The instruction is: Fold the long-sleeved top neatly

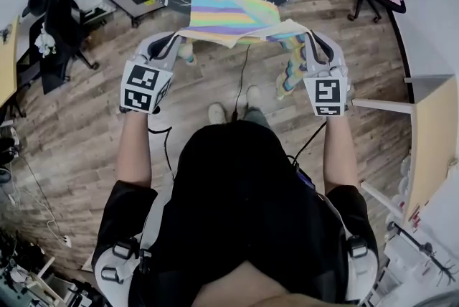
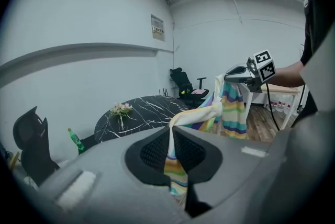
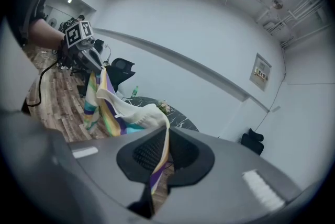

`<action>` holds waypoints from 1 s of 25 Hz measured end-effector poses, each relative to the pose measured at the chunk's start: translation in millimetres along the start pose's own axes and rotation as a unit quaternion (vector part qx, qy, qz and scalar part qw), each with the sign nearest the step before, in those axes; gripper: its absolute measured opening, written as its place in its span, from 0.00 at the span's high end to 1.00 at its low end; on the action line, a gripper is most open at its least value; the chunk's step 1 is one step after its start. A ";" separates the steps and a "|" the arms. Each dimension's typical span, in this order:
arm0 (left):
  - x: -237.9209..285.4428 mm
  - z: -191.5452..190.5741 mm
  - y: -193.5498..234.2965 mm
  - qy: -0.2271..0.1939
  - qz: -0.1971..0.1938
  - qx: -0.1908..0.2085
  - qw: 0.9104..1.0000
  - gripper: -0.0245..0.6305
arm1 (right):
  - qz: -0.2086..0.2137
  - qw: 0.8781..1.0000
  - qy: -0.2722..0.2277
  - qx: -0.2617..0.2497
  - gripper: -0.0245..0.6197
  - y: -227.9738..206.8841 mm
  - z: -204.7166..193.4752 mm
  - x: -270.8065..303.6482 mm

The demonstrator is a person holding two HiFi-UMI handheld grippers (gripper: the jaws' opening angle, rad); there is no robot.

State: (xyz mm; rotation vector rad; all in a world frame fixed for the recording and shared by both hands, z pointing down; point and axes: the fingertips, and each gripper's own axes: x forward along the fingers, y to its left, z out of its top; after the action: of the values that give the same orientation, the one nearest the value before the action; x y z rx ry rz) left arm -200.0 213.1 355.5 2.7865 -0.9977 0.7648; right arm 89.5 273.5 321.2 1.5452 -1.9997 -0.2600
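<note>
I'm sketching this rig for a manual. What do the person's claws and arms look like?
The left claw and right claw are grey shells, each carrying a white cube printed with black square markers. The inner pads are black mesh. Black cables trail off them. The person wears a black short-sleeved shirt.
</note>
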 end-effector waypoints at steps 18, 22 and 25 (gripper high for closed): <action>-18.4 -39.2 -14.5 0.032 0.005 -0.017 0.999 0.93 | 0.039 0.999 0.004 0.018 0.94 40.1 -15.8 -2.4; -19.3 -34.5 -5.7 0.032 0.010 -0.008 0.999 0.94 | 0.029 0.999 0.003 0.017 0.94 32.4 -15.0 -5.2; -21.3 -31.5 4.6 0.026 0.016 -0.011 0.999 0.94 | 0.021 1.000 0.001 0.016 0.94 25.5 -14.4 -6.9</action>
State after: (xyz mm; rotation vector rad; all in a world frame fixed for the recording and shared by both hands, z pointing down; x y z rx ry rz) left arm -230.4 229.3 372.3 2.7234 -1.0364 0.8204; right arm 77.8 290.5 343.1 1.5212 -2.0416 -0.2113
